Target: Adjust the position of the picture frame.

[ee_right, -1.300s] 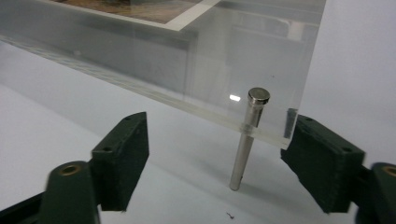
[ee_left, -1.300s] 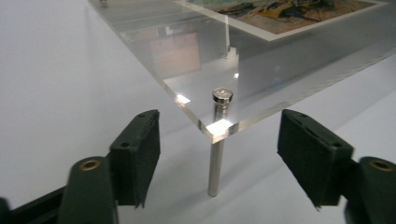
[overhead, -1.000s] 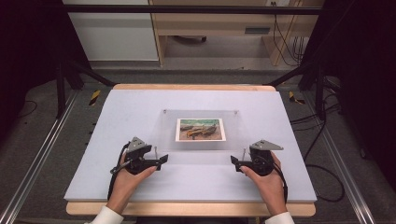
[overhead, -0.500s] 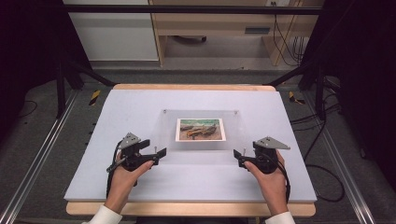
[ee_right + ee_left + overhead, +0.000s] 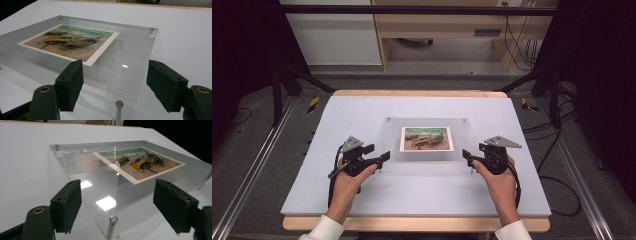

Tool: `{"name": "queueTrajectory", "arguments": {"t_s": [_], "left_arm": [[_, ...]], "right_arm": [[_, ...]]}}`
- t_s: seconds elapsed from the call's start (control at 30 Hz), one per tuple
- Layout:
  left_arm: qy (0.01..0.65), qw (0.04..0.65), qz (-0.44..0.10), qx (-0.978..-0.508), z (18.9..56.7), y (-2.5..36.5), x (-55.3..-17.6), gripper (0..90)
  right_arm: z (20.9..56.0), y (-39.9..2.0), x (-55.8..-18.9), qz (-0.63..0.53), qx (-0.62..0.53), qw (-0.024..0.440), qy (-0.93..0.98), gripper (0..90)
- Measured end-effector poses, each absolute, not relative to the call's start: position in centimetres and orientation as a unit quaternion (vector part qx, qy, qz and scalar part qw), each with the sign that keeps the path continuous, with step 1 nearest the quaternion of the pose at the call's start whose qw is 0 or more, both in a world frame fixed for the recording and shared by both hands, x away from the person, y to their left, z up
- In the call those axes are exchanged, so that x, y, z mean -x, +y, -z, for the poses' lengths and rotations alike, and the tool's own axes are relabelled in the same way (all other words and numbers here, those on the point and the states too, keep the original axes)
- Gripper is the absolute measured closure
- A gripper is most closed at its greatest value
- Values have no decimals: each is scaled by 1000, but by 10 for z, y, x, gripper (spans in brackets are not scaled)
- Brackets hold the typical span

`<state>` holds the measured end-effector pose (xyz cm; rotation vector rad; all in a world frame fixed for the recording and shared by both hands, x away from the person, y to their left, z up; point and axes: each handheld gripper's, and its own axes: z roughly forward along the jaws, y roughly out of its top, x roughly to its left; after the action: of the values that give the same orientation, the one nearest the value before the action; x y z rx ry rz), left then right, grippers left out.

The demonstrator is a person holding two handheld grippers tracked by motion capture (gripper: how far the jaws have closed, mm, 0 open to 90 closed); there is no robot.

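Note:
A clear acrylic plate (image 5: 427, 162) stands on short metal pins on the white table top, with a picture of boats (image 5: 426, 138) under its middle. My left gripper (image 5: 384, 158) is at the plate's near left corner. In the left gripper view, the left gripper (image 5: 117, 185) straddles that corner and its pin (image 5: 111, 226). My right gripper (image 5: 466, 156) is at the near right corner. In the right gripper view, the right gripper (image 5: 115, 63) has that corner's pin (image 5: 119, 108) between its jaws. Both pairs of jaws have just been closing, but the pads stand clear of plate and pins.
The white board (image 5: 337, 200) lies on a wooden table with its near edge just behind the person's wrists. Dark frame rails (image 5: 252, 165) run along both sides. A cable (image 5: 557, 195) trails off the right edge.
The right gripper has risen a little and drifted slightly right. The left gripper has shifted slightly left and turned toward the plate's corner.

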<state>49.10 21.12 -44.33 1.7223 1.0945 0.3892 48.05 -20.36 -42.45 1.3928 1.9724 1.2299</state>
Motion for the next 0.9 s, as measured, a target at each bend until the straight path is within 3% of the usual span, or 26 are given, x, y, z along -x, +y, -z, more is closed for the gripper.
{"name": "queueTrajectory", "arguments": {"t_s": [0.9], "left_arm": [[479, 501, -114, -711, 460, 211, -502, 206]], "right_arm": [[441, -208, -499, -425, -521, 176, 719, 258]]}}
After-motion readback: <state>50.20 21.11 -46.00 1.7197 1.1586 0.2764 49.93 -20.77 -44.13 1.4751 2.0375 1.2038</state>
